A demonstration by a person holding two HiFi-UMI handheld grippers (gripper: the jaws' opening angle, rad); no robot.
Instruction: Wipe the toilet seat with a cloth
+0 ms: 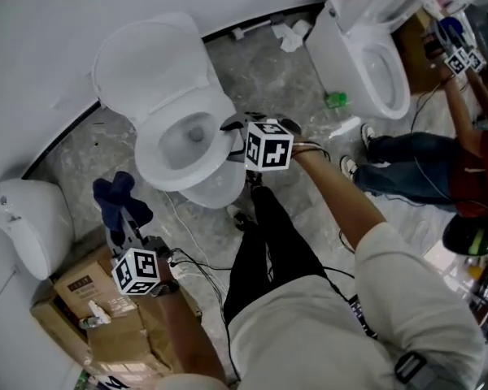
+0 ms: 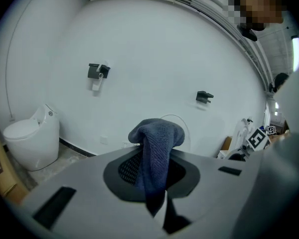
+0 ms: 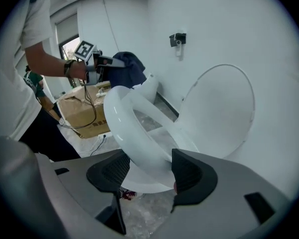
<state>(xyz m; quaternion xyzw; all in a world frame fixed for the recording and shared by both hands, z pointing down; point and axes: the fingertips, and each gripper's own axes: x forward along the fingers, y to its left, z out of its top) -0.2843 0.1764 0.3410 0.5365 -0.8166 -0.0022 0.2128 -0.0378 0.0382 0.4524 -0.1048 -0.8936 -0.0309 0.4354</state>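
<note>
A white toilet stands by the wall with its lid (image 1: 150,63) raised and the seat ring (image 1: 159,165) over the bowl. My right gripper (image 1: 232,132) is at the front rim of the seat. In the right gripper view the seat ring (image 3: 134,128) runs between the wide-spread jaws of that gripper (image 3: 149,171), and I see no firm press from the pads. My left gripper (image 1: 122,218) is held apart from the toilet, at the lower left. It is shut on a dark blue cloth (image 1: 114,193), which drapes over the jaws (image 2: 157,143).
A second toilet (image 1: 374,55) stands at the upper right, with another person (image 1: 423,165) beside it. A third white toilet (image 1: 28,226) is at the left edge. Cardboard boxes (image 1: 106,315) and cables lie at the lower left. A green item (image 1: 336,100) lies on the stone floor.
</note>
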